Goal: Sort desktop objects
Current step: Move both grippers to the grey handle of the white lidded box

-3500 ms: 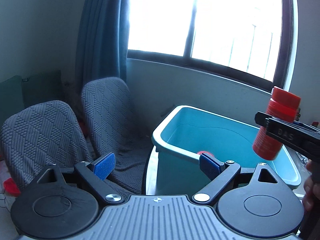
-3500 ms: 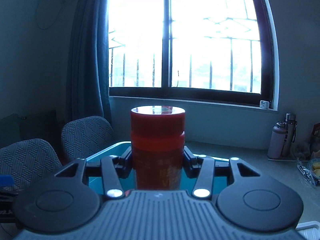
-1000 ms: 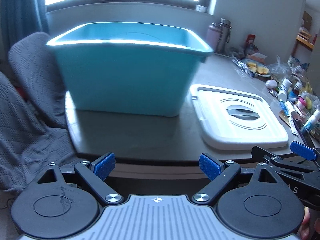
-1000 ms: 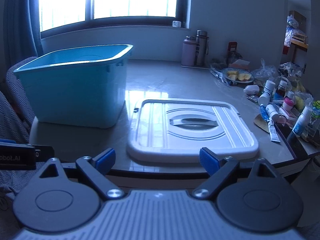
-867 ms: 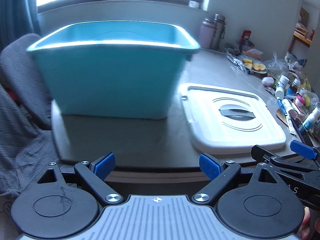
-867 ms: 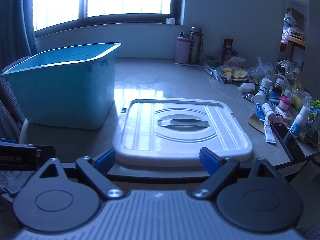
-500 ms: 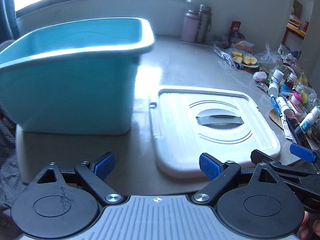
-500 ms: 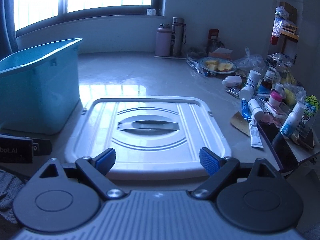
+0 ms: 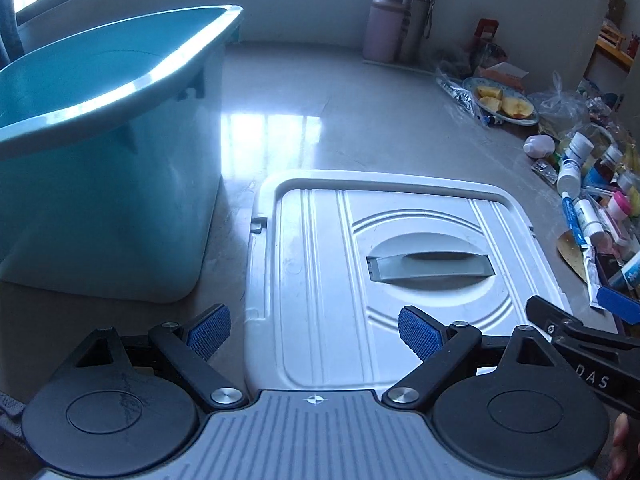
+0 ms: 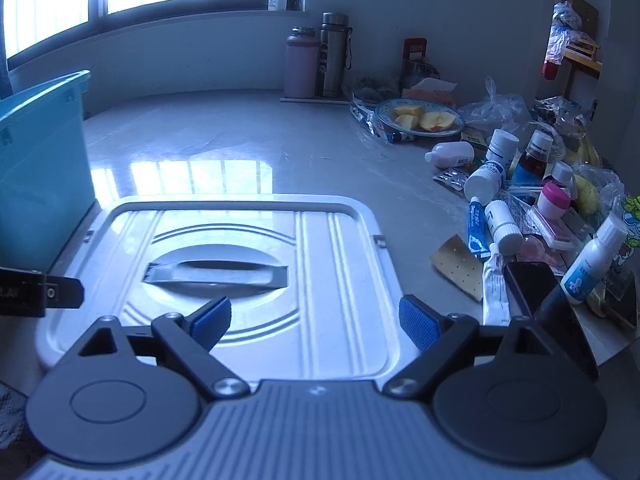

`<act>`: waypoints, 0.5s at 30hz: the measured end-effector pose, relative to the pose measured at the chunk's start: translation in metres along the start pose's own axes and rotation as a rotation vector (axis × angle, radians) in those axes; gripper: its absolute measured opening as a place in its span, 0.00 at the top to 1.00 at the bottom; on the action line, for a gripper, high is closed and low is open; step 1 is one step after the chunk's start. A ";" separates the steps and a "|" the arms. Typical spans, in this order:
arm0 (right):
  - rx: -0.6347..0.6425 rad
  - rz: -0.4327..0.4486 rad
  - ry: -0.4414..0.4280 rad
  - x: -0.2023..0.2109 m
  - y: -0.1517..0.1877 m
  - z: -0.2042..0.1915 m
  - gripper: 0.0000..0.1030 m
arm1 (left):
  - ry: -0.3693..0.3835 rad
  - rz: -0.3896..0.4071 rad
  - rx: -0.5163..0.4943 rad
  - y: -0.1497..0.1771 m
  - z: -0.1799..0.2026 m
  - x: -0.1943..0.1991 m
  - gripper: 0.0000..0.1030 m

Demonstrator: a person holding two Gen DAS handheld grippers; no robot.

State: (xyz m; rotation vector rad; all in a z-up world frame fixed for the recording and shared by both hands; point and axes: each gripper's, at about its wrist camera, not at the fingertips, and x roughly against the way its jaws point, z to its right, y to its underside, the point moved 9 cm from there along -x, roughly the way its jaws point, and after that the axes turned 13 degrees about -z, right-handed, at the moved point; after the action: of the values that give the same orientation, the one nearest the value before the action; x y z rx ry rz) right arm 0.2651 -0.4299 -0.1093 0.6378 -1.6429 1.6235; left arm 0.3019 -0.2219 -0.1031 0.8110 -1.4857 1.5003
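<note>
A teal plastic bin [image 9: 104,152] stands at the left of the grey desk [image 9: 312,120]; its corner shows as the teal bin [image 10: 36,168]. Beside it lies a white lid [image 9: 396,264], also seen as the white lid [image 10: 224,264], with a grey handle [image 10: 216,270]. Bottles, tubes and jars crowd the right side: a white bottle [image 10: 486,180], a blue tube [image 10: 476,226], a pink-capped jar [image 10: 554,200], a spray bottle [image 10: 594,260]. My left gripper [image 9: 314,332] hangs open over the lid's near edge. My right gripper [image 10: 314,322] is open and empty too.
A plate of cut fruit [image 10: 420,120] sits behind the clutter, with two flasks [image 10: 318,56] near the back wall. A dark phone [image 10: 528,280] lies at the desk's right front. The right gripper's finger [image 9: 618,310] shows at the left view's right edge.
Both views have swung right from the bin toward the lid and the clutter. The red bottle held by the right gripper 3.5 s ago is gone, and that gripper is open.
</note>
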 end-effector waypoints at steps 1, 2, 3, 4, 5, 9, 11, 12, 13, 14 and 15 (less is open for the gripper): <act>-0.002 -0.007 0.002 -0.004 -0.002 0.004 0.12 | -0.005 -0.010 0.005 0.000 -0.003 -0.001 0.10; -0.006 -0.014 0.003 -0.009 -0.004 0.008 0.12 | -0.009 -0.022 0.013 -0.002 -0.002 -0.005 0.10; -0.009 -0.021 0.003 -0.013 -0.006 0.012 0.12 | -0.010 -0.034 0.021 -0.003 -0.002 -0.009 0.10; -0.009 -0.029 0.001 -0.016 -0.007 0.014 0.12 | -0.010 -0.045 0.028 -0.005 -0.001 -0.012 0.10; -0.007 -0.038 -0.002 -0.020 -0.008 0.016 0.12 | -0.008 -0.056 0.033 -0.006 0.000 -0.015 0.10; 0.002 -0.075 -0.017 -0.035 -0.011 0.022 0.12 | -0.016 -0.092 0.036 -0.012 0.004 -0.027 0.10; 0.007 -0.095 -0.025 -0.042 -0.013 0.025 0.12 | -0.021 -0.108 0.035 -0.015 0.006 -0.033 0.10; 0.008 -0.108 -0.031 -0.047 -0.015 0.026 0.12 | -0.025 -0.115 0.036 -0.018 0.007 -0.035 0.10; 0.012 -0.118 -0.040 -0.051 -0.018 0.030 0.12 | -0.029 -0.122 0.038 -0.020 0.008 -0.038 0.10; 0.013 -0.125 -0.048 -0.054 -0.021 0.033 0.12 | -0.032 -0.128 0.040 -0.022 0.009 -0.040 0.10; 0.013 -0.135 -0.054 -0.058 -0.022 0.032 0.12 | -0.035 -0.135 0.040 -0.023 0.009 -0.043 0.10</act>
State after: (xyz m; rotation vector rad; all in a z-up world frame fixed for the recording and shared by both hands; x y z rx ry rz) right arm 0.3129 -0.4720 -0.1383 0.7882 -1.5934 1.5325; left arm 0.3401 -0.2381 -0.1307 0.9471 -1.4014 1.4258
